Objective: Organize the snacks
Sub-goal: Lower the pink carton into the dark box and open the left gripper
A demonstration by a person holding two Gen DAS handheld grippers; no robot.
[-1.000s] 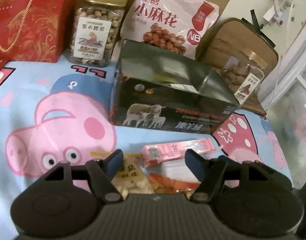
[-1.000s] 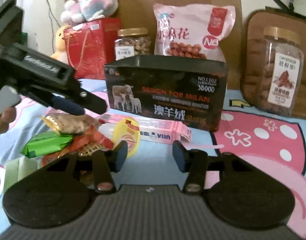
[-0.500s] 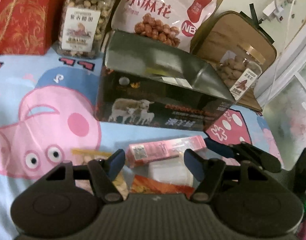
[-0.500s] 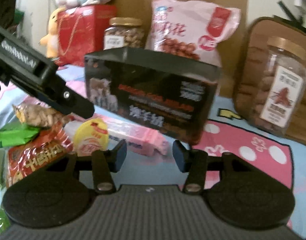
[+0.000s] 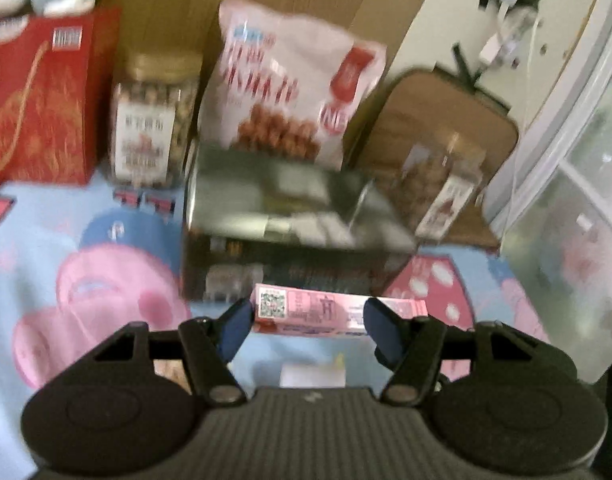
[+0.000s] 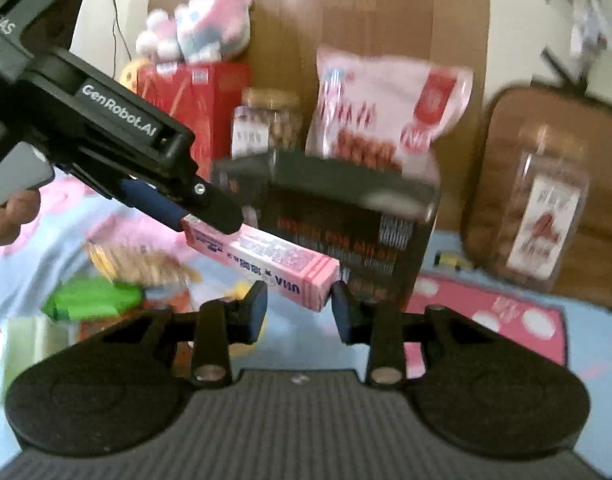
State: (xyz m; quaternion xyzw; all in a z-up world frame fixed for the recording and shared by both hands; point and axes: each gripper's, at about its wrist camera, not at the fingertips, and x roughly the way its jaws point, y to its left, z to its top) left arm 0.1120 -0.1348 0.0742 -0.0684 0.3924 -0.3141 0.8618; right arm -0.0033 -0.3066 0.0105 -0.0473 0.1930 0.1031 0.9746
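A cartoon pig cloth (image 5: 105,280), light blue with pink figures, covers the surface. At the back left stands a red gift bag (image 5: 37,96) with gold patterns, and a plush toy (image 6: 201,28) in pink, white and grey sits on top of it. Behind them rises a brown wooden panel (image 6: 386,12). At the right, a brown padded cushion (image 5: 446,120) leans upright against the wall. On the pale wall (image 5: 446,20) above it hang a white charger with cable (image 5: 502,36) and some black tape marks. At the far right there is a window frame (image 5: 578,92), blurred.
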